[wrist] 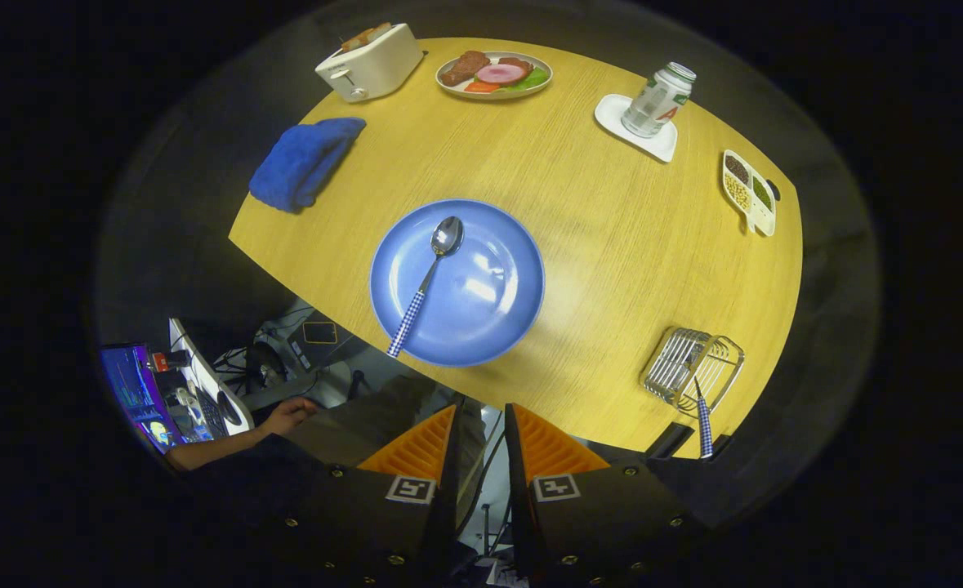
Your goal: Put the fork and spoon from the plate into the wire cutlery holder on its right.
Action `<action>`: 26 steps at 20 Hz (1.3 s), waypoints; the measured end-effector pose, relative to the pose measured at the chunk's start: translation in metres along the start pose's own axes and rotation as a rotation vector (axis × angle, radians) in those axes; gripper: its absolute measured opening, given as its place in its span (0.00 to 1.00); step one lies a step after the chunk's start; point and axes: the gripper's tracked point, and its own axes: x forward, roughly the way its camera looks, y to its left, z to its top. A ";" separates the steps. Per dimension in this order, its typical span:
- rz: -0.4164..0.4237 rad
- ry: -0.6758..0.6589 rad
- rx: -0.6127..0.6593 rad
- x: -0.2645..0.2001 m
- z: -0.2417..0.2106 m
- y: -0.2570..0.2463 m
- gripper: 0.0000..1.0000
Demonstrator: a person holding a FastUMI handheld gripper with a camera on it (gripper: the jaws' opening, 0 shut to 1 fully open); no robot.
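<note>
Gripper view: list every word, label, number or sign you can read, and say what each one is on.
None reads whole.
Can on the white coaster: a red mark, perhaps the letter "A"; the rest is too blurred.
Gripper, held open above the table edge: a square black-and-white marker pattern on each finger, no letters.
Toaster: no print that I can make out.
Spoon handle on the plate: a checked pattern, no text.

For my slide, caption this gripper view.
Open tongs above table; spoon on blue plate, checked-handled utensil in wire holder.
</note>
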 end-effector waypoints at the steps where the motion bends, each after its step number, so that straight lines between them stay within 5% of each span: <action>1: 0.011 0.001 0.001 0.005 -0.001 0.007 0.30; 26: 0.139 -0.007 0.202 0.083 0.039 0.082 0.40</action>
